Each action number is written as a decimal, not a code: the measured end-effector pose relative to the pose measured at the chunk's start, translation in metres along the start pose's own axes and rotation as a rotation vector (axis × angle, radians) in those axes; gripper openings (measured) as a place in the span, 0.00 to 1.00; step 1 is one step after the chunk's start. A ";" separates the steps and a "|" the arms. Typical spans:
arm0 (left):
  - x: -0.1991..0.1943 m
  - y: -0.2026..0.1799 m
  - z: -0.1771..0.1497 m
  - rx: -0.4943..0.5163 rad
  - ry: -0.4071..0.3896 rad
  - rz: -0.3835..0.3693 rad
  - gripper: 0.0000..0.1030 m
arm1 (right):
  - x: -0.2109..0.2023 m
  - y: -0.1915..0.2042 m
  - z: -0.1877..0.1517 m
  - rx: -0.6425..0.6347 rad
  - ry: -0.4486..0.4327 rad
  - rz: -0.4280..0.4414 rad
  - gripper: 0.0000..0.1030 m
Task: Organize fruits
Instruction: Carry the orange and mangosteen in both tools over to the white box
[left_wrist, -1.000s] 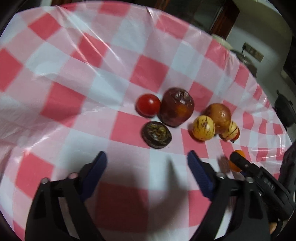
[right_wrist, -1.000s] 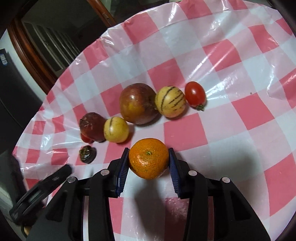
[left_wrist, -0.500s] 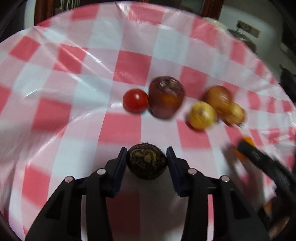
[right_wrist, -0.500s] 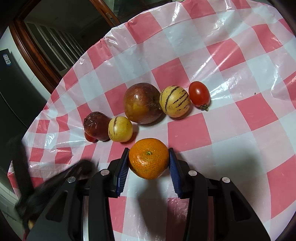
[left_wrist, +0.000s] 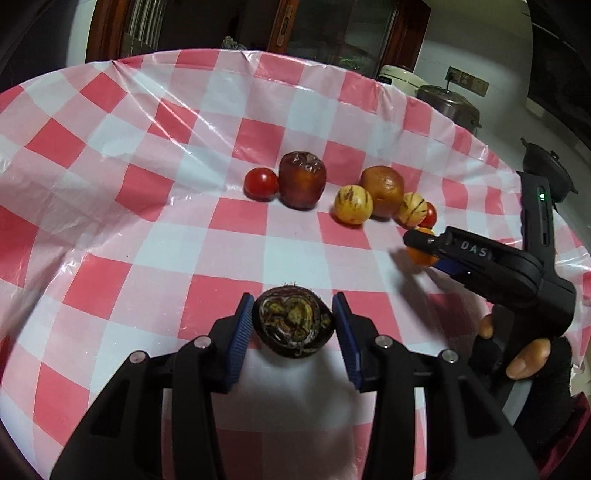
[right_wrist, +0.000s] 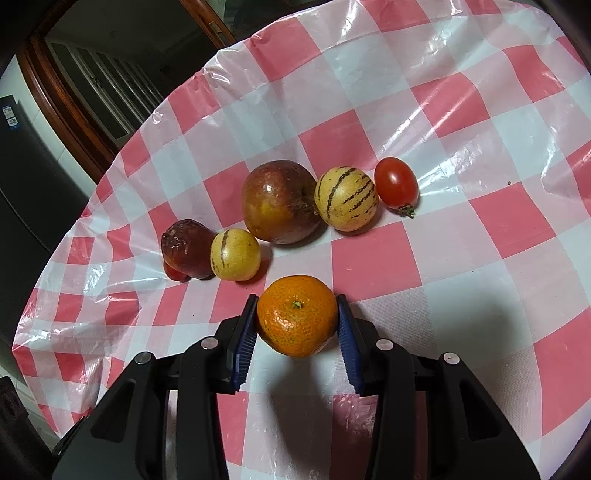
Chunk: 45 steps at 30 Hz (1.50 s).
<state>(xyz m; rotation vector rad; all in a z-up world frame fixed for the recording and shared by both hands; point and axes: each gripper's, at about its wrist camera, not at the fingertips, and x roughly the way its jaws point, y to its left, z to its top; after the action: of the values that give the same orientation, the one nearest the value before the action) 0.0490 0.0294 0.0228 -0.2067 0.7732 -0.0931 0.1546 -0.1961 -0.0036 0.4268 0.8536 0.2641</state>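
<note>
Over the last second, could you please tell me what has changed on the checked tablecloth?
The left gripper moved forward and closed on the dark, wrinkled round fruit, which had lain free before its open fingers. The right gripper stays clamped on the orange mandarin. The row of fruits stays put.

Both fisheye views are sharp and evenly lit from overhead, while the room behind is dim. The glossy plastic tablecloth (right_wrist: 461, 122) shows white streaks of glare along its wrinkles. Soft dark shadows fall on the cloth beneath each pair of tongs. Straight checks bend strongly toward the edges, and the corners fade to black.
</note>
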 end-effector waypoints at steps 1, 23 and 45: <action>0.001 0.001 0.000 -0.007 0.009 -0.010 0.43 | 0.000 0.000 0.000 0.002 0.000 -0.004 0.40; -0.049 0.007 -0.035 -0.088 -0.060 -0.126 0.43 | -0.206 -0.043 -0.129 0.059 -0.147 0.032 0.40; -0.116 -0.115 -0.119 0.196 -0.083 -0.312 0.43 | -0.372 -0.070 -0.204 -0.127 -0.303 -0.209 0.40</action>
<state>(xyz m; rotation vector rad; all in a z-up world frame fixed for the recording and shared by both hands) -0.1180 -0.0820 0.0448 -0.1427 0.6405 -0.4508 -0.2346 -0.3506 0.0942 0.2481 0.5747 0.0563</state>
